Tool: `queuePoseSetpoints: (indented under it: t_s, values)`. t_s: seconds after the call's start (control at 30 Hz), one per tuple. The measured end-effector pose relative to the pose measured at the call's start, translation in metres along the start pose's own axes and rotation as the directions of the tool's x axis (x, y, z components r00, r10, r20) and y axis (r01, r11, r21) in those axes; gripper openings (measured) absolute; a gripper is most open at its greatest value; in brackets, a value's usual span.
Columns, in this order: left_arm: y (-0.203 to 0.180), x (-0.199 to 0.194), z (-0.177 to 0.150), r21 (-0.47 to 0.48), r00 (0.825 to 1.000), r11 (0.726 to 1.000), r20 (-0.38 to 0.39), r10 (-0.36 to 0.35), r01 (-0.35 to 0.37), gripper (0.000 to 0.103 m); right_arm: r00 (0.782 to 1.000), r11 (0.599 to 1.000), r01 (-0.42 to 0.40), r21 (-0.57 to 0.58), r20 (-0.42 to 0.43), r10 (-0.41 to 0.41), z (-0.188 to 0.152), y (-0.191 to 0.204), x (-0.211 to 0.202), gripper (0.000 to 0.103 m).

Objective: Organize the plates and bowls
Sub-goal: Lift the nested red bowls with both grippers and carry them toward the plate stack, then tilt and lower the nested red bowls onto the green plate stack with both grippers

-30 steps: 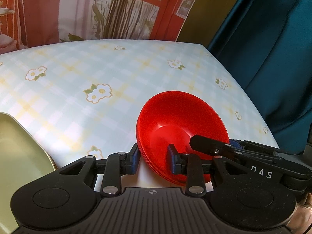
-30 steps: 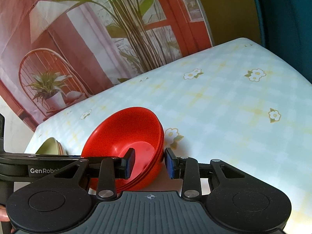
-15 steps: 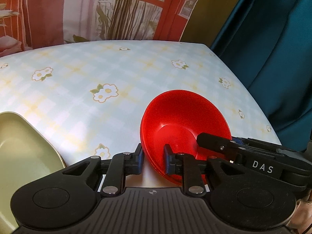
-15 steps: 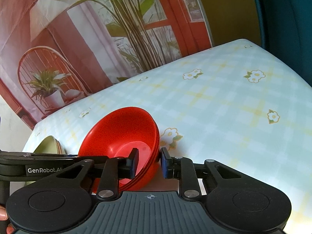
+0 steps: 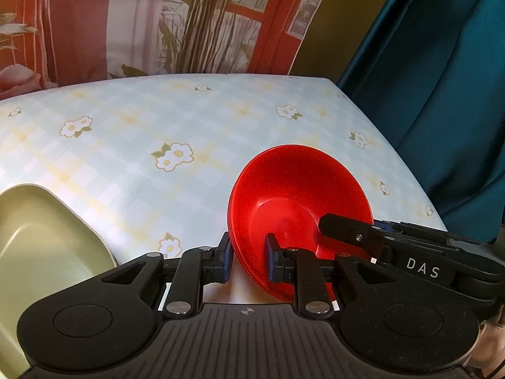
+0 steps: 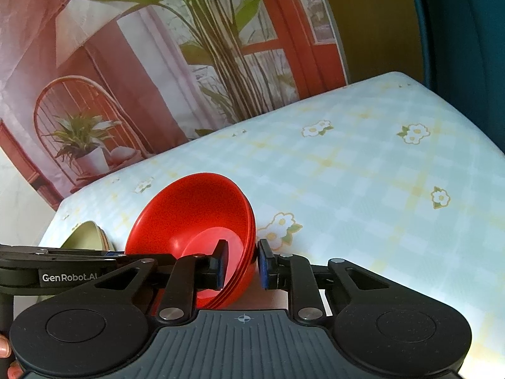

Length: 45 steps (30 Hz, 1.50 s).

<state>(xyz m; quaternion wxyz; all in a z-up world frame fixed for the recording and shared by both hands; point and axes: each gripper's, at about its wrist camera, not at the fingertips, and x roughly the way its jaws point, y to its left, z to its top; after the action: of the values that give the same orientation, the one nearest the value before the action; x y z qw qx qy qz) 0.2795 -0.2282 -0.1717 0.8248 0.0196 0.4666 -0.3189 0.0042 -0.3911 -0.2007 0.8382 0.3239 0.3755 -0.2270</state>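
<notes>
Left wrist view: left gripper (image 5: 246, 260) clamped on the near-left rim of the red bowls (image 5: 300, 195), one pad outside the wall, one inside. Red stack tipped up, sitting near the right edge of the checked tablecloth (image 5: 157, 126). Other tool's finger reaching in over the stack's right rim from the right. Olive-green dish (image 5: 41, 237) at the near left, apart from the red stack. Teal curtain (image 5: 442, 94) hanging beyond the table's right side.

Right wrist view: right gripper (image 6: 241, 260) pinching the stack's right rim, inner pad inside the bowl, outer pad against the outside wall (several nested rims visible there, exact count unclear). Left tool's arm crossing the near left. Green dishes just behind it, at the table's left end, near but not touching the red bowls as far as visible. Rest of the cloth bare out to the far edge.

Progress, as a judgement: red bowls already nested, green pieces already grouped. Likely left: carrying the two-handed stack to its spot and setting it down flat.
</notes>
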Motion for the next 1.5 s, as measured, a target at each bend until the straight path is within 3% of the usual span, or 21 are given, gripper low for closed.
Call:
queuePoseSetpoints:
  t_s: [0.83,1.5]
  values:
    - [0.007,-0.063,-0.015,0.005,0.994,1.0,0.107,0.026,-0.027,0.022,0.999,0.997,-0.021,-0.079,0.032,0.024,0.008,0.051,-0.022,0.019]
    - [0.051,-0.114,-0.027,-0.107,0.979,0.994,0.198,0.05,-0.029,0.022,0.996,0.984,-0.092,-0.15,0.0,0.093,0.01,0.117,-0.016,0.017]
